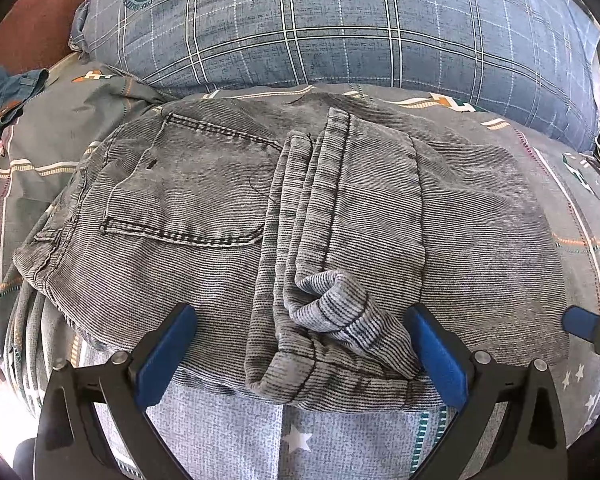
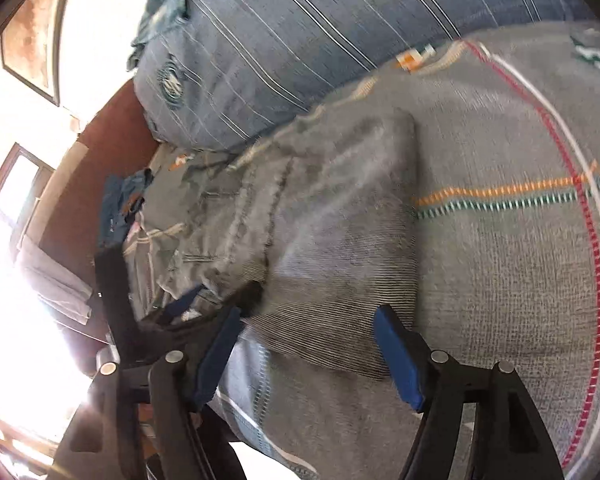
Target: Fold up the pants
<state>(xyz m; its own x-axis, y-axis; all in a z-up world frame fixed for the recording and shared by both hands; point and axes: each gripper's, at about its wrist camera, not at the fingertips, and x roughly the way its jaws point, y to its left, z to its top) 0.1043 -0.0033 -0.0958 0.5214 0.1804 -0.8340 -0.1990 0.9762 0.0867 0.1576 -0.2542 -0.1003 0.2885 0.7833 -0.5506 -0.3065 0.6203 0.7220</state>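
Folded grey corduroy pants (image 1: 284,216) lie on patterned grey bedspread (image 2: 500,280), below plaid blue pillow (image 1: 340,20). L gripper (image 1: 300,344) jaws spread wide, nothing held. R gripper (image 2: 308,344) jaws apart, straddling pants edge, no grip.

A blue plaid pillow (image 1: 340,24) rests on a grey patterned bedsheet (image 2: 500,264), beside a framed picture (image 2: 32,40).

Grey ribbed pants (image 1: 204,208), folded flat on the bedcover, hemmed leg ends doubled on top
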